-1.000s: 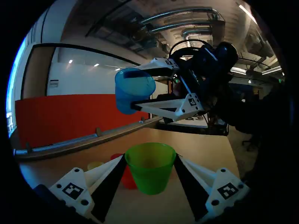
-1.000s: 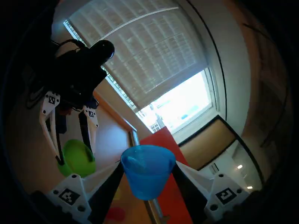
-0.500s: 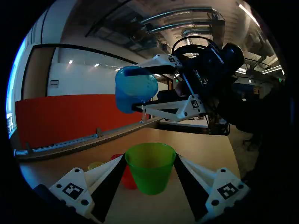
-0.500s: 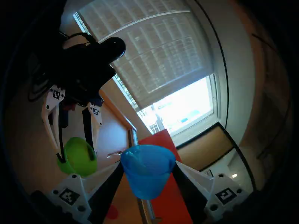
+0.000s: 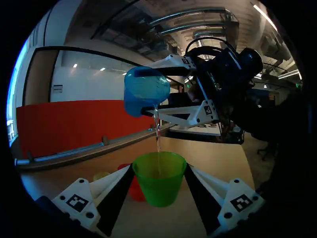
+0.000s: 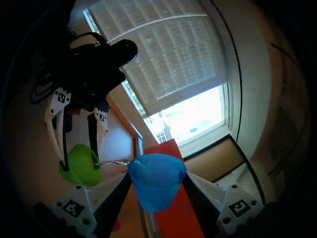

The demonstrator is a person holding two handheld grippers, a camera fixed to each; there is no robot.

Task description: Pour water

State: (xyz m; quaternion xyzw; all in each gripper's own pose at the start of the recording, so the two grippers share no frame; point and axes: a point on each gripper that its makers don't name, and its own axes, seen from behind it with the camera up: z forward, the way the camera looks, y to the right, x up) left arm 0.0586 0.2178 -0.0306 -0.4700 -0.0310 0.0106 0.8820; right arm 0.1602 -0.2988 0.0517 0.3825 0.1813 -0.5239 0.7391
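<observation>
My left gripper [image 5: 159, 180] is shut on a green cup [image 5: 159, 182] that stands upright just above the wooden table [image 5: 214, 154]. Above it, my right gripper [image 5: 148, 92] is shut on a blue cup [image 5: 143, 94] tipped over on its side. A thin stream of water [image 5: 157, 137] falls from the blue cup's rim into the green cup. In the right gripper view, the blue cup [image 6: 156, 180] sits between my right gripper [image 6: 157, 182] fingers, and the stream [image 6: 113, 162] runs to the green cup [image 6: 80, 164] held by the left gripper [image 6: 78, 164].
A red cup [image 5: 134, 188] and a yellow cup [image 5: 100, 175] stand on the table behind the green cup. A red wall panel [image 5: 75, 121] and a rail run along the table's far edge. A bright window with blinds [image 6: 186, 79] lies behind the left gripper.
The blue cup has tipped further and shifted slightly right. Half a second ago only drops hung at its rim; now a steady stream reaches the green cup. The green cup has stayed still.
</observation>
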